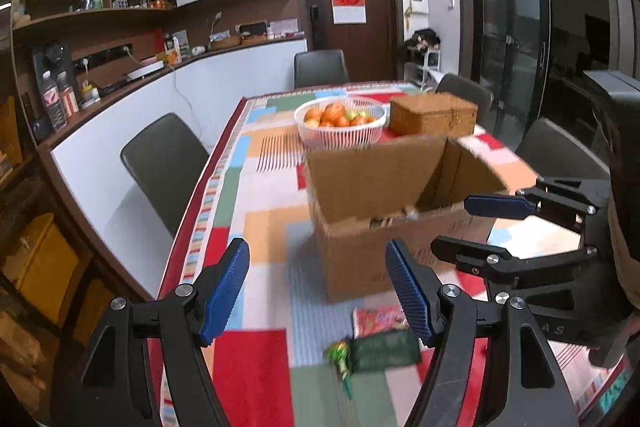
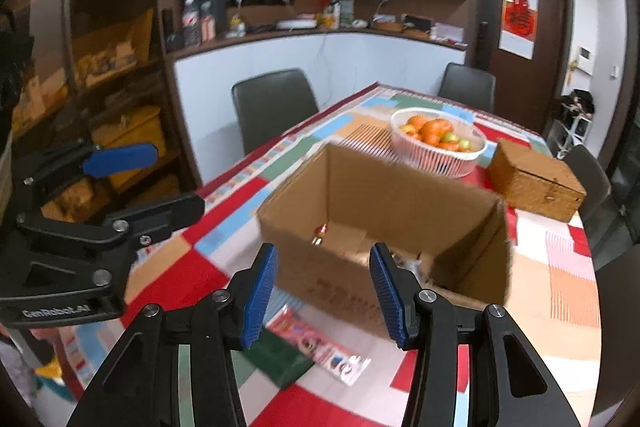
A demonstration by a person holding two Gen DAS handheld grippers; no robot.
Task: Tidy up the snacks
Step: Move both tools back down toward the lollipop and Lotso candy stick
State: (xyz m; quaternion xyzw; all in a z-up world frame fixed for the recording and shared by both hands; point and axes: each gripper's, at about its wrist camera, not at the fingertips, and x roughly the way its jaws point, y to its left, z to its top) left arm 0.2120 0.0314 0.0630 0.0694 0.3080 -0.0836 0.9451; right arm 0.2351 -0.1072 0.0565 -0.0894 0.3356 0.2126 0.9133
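Note:
An open cardboard box (image 1: 360, 251) stands on the patchwork tablecloth; it also shows in the right wrist view (image 2: 384, 211) with a few snacks inside. In front of it lie a dark green snack pack (image 1: 384, 349), a red-pink pack (image 1: 378, 319) and a small green wrapped candy (image 1: 339, 355). The right wrist view shows the green pack (image 2: 276, 359) and the red-pink pack (image 2: 320, 347). My left gripper (image 1: 316, 295) is open and empty above the table. My right gripper (image 2: 322, 291) is open and empty, just before the box.
A white basket of oranges (image 1: 340, 123) and a brown wicker box (image 1: 434, 117) stand behind the cardboard box. Dark chairs (image 1: 164, 163) surround the table. A counter with bottles (image 1: 60, 99) runs along the left wall.

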